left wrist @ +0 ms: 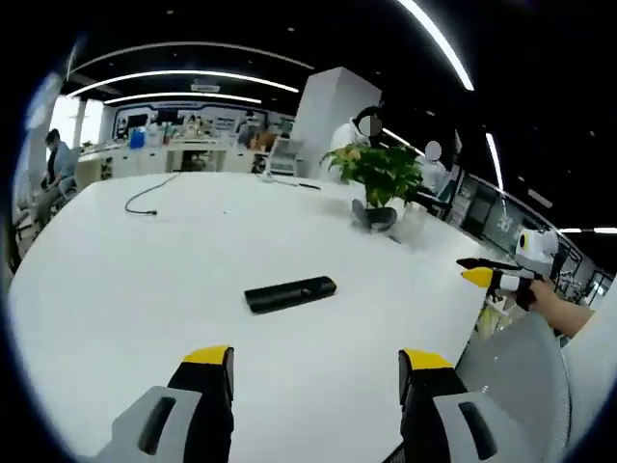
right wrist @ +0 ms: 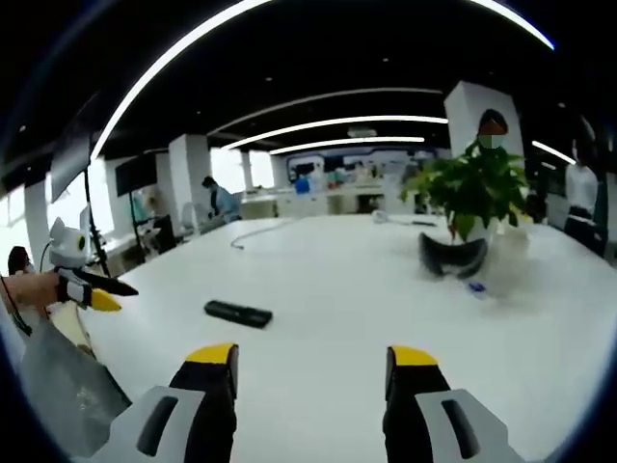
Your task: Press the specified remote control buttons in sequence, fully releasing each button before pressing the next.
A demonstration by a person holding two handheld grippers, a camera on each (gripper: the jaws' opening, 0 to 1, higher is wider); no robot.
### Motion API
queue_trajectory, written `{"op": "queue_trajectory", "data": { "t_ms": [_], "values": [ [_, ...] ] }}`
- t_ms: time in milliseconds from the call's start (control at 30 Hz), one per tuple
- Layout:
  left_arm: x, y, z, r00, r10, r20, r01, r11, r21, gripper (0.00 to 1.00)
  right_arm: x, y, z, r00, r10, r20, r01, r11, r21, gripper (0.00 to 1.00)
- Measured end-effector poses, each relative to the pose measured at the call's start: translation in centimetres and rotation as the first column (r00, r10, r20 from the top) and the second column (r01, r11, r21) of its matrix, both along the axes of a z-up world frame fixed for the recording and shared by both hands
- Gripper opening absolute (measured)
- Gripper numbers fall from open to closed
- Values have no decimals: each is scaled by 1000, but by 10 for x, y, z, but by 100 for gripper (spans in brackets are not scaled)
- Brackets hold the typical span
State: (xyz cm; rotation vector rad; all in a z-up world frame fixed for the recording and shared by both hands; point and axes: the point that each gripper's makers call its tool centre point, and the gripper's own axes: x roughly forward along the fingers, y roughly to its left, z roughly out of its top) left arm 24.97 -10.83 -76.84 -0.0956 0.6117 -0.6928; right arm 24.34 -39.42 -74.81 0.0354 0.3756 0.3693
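The left gripper (left wrist: 316, 371) is held level with its jaws spread wide apart. The right gripper (right wrist: 312, 368) is likewise level, jaws parted, gripping nothing.

It was an open-plan office: a long white table (left wrist: 145, 280), desks behind, ceiling light strips (right wrist: 328, 123), potted plant (left wrist: 381, 174).

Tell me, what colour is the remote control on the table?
The remote control is black; it shows best in the left gripper view.

R gripper (right wrist: 310, 371) open above table (right wrist: 366, 280); remote (right wrist: 238, 313) ahead-left, untouched.
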Motion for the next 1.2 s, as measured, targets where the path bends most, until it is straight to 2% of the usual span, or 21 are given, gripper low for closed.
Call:
{"op": "queue_trajectory", "data": {
  "t_ms": [33, 200, 267, 367, 433, 467, 567, 667, 800, 900, 967, 1000, 1067, 1133, 1200],
  "values": [
    [4, -3, -3, 1000, -24, -19, 24, 1000, 13, 71, 0, 0, -1, 1000, 2, -3, -2, 1000, -1, 60],
    [26, -11, -13, 994, -107, -38, 110, 989, 97, 69, -1, 8, -5, 999, 37, -23, -37, 999, -14, 59],
    [30, -12, -18, 988, -146, -54, 152, 978, 140, 68, -1, 10, -6, 998, 52, -27, -52, 998, -30, 59],
    [36, -14, -28, 973, -221, -73, 231, 949, 214, 65, -2, 11, -6, 998, 56, -30, -57, 998, -34, 59],
    [34, -17, -32, 960, -253, -118, 273, 940, 203, 57, -2, 9, -6, 998, 48, -30, -49, 998, -26, 59],
    [36, -18, -33, 960, -251, -125, 272, 943, 194, 55, -2, 8, -5, 999, 42, -28, -43, 999, -22, 59],
    [39, -24, -34, 954, -264, -144, 287, 942, 173, 55, -1, 5, -4, 999, 27, -24, -28, 1000, -7, 59],
    [49, -28, -33, 954, -264, -141, 286, 944, 163, 54, -2, 5, -6, 999, 24, -33, -25, 1000, -7, 58],
    [57, -35, -34, 948, -281, -152, 303, 941, 149, 47, -2, 5, -7, 999, 30, -37, -30, 999, -12, 57],
    [62, -39, -36, 942, -294, -164, 317, 937, 145, 47, -2, 5, -7, 999, 30, -36, -31, 999, -14, 57],
    [63, -39, -38, 922, -354, -159, 380, 906, 188, 48, -2, 6, -7, 999, 30, -34, -31, 999, -12, 57],
    [66, -38, -39, 921, -359, -154, 385, 900, 205, 48, -2, 6, -7, 999, 30, -34, -30, 999, -10, 57],
    [71, -38, -41, 907, -393, -155, 420, 877, 234, 48, -2, 5, -7, 999, 31, -37, -31, 999, -11, 57],
    [76, -41, -43, 898, -414, -152, 440, 865, 242, 47, -2, 7, -8, 999, 38, -40, -38, 999, -8, 57],
    [76, -48, -44, 877, -456, -153, 480, 847, 226, 47, -3, 8, -9, 998, 44, -43, -45, 999, -11, 56]
  ]
}}
